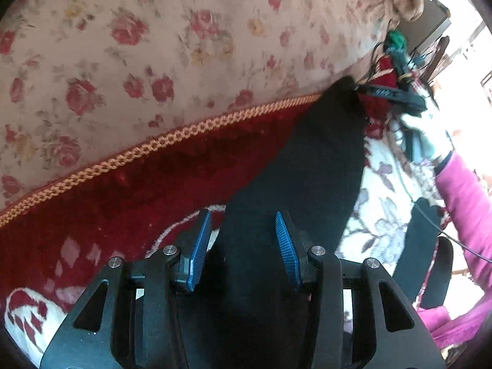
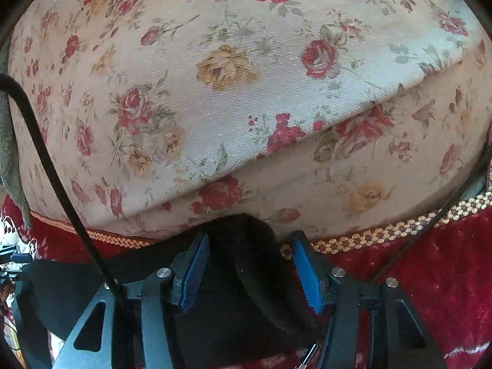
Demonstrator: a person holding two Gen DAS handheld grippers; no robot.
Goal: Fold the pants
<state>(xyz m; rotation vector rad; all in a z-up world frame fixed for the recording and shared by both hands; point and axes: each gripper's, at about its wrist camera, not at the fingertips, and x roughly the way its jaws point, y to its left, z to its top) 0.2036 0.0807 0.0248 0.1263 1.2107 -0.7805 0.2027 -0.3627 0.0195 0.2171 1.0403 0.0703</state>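
The black pants (image 1: 323, 153) lie stretched over a red patterned carpet (image 1: 138, 190), running from the bottom of the left wrist view up to the right. My left gripper (image 1: 243, 246) points down over the near end, its blue pads (image 1: 200, 246) apart, the fabric lying between them with a gap at the left pad. At the far end a gloved hand (image 1: 430, 135) holds my right gripper (image 1: 396, 95). In the right wrist view a bunched fold of the pants (image 2: 240, 240) sits between the spread pads of my right gripper (image 2: 249, 270), with a gap at the right pad.
A floral upholstered couch front (image 2: 215, 92) with gold braid trim (image 2: 384, 233) rises just behind the pants. A black cable (image 2: 46, 153) hangs across the left of the right wrist view. A pink sleeve (image 1: 467, 200) fills the right edge. White floral carpet (image 1: 378, 215) lies right of the pants.
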